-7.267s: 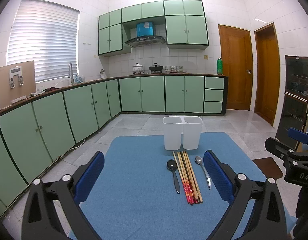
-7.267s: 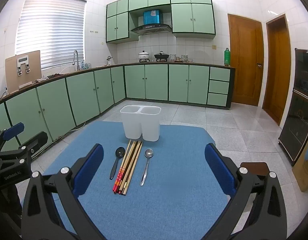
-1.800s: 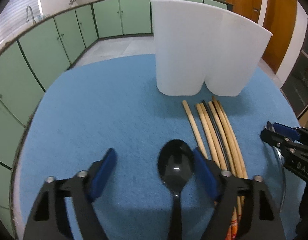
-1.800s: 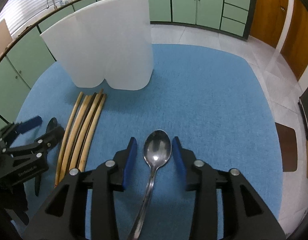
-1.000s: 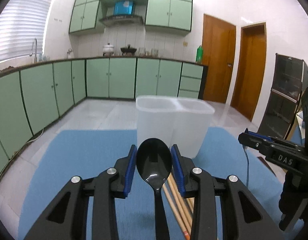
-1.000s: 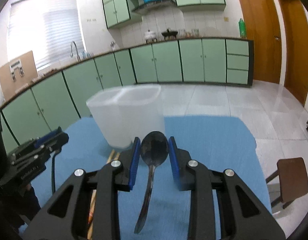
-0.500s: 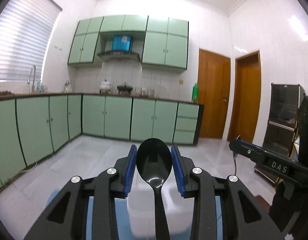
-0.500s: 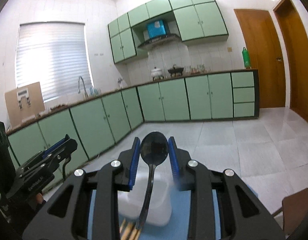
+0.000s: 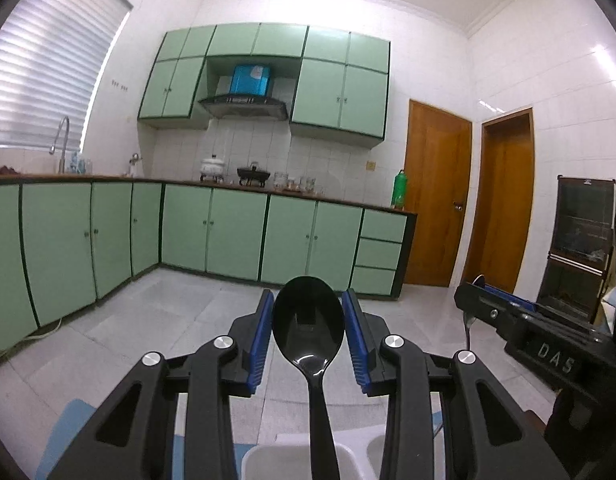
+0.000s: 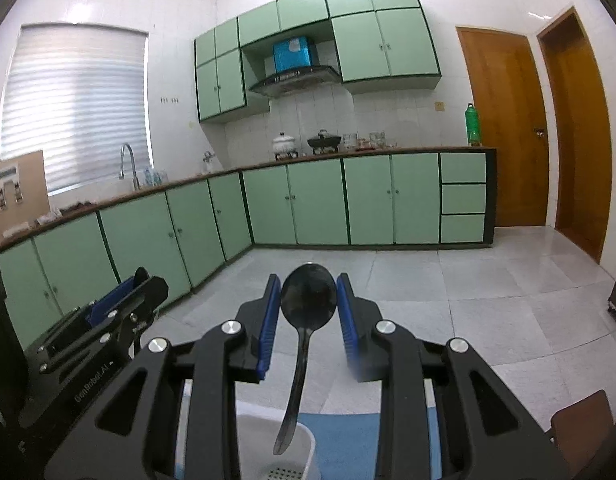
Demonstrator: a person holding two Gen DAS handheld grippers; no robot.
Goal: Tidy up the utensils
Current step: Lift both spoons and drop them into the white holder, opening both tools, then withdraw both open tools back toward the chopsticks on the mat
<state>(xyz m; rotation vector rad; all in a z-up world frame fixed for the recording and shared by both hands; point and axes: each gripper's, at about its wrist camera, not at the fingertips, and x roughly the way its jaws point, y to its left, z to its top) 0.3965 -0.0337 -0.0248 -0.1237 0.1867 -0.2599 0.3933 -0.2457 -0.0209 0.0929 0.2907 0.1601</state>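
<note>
- Left wrist view: my left gripper (image 9: 308,330) is clamped on the black spoon (image 9: 308,320), bowl up between the blue pads (image 9: 256,344), handle hanging toward the white holder (image 9: 283,462) directly below. My right gripper (image 9: 488,308) shows beside it.
- Right wrist view: my right gripper (image 10: 308,314) pinches the metal spoon (image 10: 307,298), bowl up, handle tip just above the holder's (image 10: 303,440) rim, blue mat (image 10: 348,440) beneath.
</note>
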